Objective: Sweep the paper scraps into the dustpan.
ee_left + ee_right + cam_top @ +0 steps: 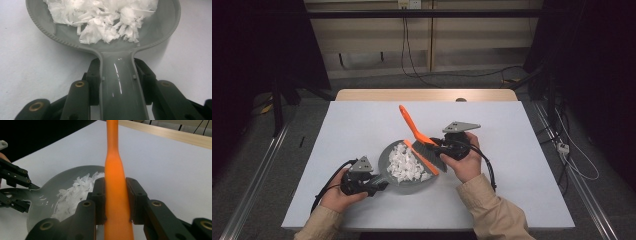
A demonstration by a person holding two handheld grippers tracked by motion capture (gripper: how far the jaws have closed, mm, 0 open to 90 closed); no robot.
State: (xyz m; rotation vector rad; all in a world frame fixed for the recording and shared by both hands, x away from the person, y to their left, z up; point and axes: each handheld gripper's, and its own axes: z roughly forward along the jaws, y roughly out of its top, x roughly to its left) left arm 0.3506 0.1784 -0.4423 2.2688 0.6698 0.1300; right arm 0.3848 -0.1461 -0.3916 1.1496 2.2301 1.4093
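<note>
Grey plastic dustpan lies flat on the table; from the high view I have my left gripper clamped on its handle to steady it, while my right gripper grips the orange brush, bristles over the pan's far rim. In the left gripper view, both jaws pinch the glossy handle, white shredded paper heaped just ahead. In the right gripper view, jaws squeeze the brush's orange handle, paper piled to their left.
</note>
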